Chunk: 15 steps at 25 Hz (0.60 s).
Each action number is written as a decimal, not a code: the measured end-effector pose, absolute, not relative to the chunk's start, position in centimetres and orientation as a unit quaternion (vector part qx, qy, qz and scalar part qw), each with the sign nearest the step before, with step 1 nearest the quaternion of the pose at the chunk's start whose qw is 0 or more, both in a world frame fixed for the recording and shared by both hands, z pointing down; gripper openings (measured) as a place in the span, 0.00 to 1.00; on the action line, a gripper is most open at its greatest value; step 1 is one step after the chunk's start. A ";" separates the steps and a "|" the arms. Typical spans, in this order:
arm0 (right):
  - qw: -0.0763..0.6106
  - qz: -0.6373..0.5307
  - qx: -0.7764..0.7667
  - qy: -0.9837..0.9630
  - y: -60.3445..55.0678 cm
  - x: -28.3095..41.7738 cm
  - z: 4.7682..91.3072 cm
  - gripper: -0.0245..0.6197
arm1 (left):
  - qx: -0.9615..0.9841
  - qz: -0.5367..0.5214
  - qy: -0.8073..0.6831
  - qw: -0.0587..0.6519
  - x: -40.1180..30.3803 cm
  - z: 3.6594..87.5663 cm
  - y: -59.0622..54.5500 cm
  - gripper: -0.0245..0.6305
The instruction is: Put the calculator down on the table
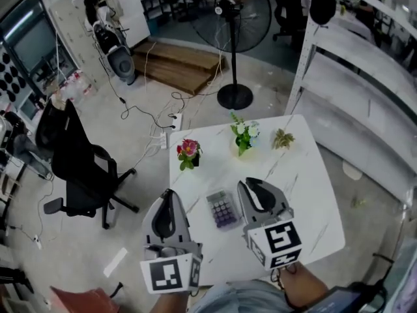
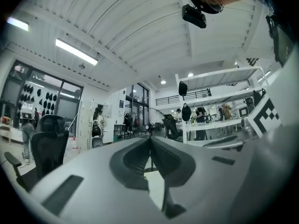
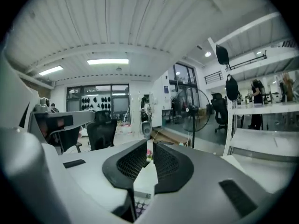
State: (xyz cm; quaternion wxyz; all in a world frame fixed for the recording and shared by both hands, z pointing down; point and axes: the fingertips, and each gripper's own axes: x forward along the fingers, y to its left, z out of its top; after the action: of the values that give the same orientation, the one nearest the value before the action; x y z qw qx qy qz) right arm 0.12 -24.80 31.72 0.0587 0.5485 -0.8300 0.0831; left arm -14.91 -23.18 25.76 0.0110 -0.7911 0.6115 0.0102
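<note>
Nearest the person, the left gripper (image 1: 169, 195) hangs with its jaws pressed together on nothing. The right gripper (image 1: 246, 185) shows only a thin slit between its jaws and is likewise empty. Both hover above the table's near edge, apparently because nothing is left to carry. Between them the calculator (image 1: 221, 208) lies flat, keys up, on the white table (image 1: 313, 194), free of both tools, so the put-down looks complete. Farther back, a row of potted plants (image 1: 244, 136) stands well apart from it, and a standing fan (image 1: 233, 18) rises from the floor beyond.
</note>
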 end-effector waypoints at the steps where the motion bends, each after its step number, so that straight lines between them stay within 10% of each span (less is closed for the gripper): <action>1: 0.051 0.069 0.551 -0.830 -24.5 0.4 30.4 0.10 | -0.793 0.018 0.609 0.014 -14.7 24.8 -22.8 0.05; 15: 0.010 -0.036 0.565 -0.825 -21.8 1.6 23.7 0.06 | -0.804 0.064 0.590 0.041 -13.1 20.0 -20.9 0.05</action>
State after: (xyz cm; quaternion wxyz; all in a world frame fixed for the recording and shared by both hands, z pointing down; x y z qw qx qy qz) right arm 1.57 -21.81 23.74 0.0096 0.5646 -0.8246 -0.0357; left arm -13.10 -20.86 19.97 0.0414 -0.8039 0.5899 0.0635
